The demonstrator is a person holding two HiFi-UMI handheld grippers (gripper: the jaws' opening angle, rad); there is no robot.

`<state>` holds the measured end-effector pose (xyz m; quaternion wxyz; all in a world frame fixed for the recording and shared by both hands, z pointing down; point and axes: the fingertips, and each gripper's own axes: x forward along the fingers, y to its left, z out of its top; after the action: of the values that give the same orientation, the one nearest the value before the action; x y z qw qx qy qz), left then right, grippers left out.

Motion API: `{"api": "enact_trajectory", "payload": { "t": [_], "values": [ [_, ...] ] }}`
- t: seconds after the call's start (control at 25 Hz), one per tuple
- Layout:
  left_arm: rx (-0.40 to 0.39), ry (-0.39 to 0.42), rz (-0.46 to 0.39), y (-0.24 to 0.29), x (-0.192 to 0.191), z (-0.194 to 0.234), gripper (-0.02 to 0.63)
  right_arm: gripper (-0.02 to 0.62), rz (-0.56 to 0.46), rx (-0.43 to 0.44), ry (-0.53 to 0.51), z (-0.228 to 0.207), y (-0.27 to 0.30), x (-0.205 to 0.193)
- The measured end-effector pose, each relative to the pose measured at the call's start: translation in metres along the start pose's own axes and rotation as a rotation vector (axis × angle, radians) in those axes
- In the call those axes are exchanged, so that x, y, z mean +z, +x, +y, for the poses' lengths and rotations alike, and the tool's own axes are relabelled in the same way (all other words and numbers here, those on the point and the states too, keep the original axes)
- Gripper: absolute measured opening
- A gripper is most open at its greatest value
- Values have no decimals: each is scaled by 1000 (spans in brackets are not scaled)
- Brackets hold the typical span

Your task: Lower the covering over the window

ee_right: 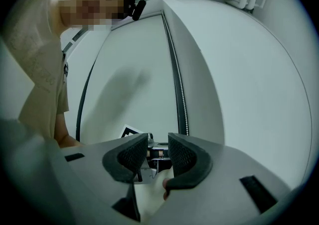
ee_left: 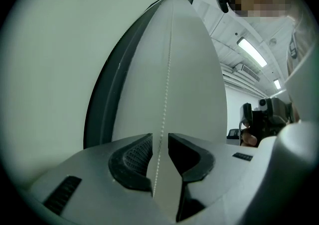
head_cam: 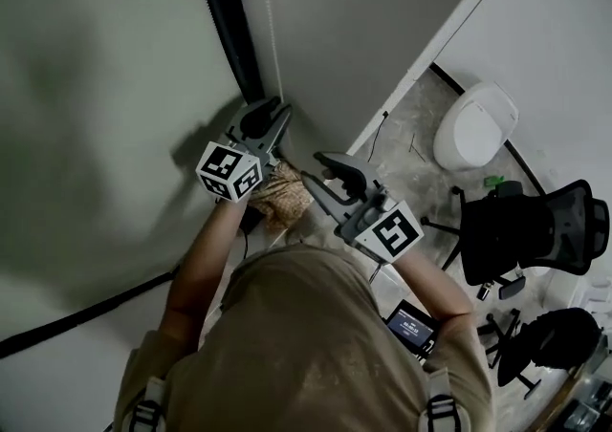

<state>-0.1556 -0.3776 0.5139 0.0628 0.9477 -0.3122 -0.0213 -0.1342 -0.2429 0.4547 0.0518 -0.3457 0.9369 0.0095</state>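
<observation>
The bead chain (ee_left: 167, 84) hangs straight up and down against the wall by the dark window frame (ee_left: 102, 104). It runs between the left gripper (ee_left: 160, 142) jaws, which are spread and not pinching it. The right gripper (ee_right: 158, 145) is spread too, with nothing in it.

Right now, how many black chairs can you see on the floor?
2. The upper chair stands by the right edge in the head view; the lower chair is just below it, near the corner. More may be hidden outside the picture.
</observation>
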Motion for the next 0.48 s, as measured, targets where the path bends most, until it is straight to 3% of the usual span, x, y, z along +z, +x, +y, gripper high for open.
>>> {"api": "enact_trajectory", "payload": {
  "t": [0.16, 0.28, 0.48],
  "values": [
    [14, -2, 2, 1, 0, 1, 105, 133, 22, -4, 1, -3, -1, 0],
    [18, 24, 0, -5, 1, -5, 21, 133, 29, -16, -9, -3, -2, 3],
    [-2, 62, 42, -5, -10, -13, 15, 133, 21, -2, -66, -1, 3, 5]
  ]
}}
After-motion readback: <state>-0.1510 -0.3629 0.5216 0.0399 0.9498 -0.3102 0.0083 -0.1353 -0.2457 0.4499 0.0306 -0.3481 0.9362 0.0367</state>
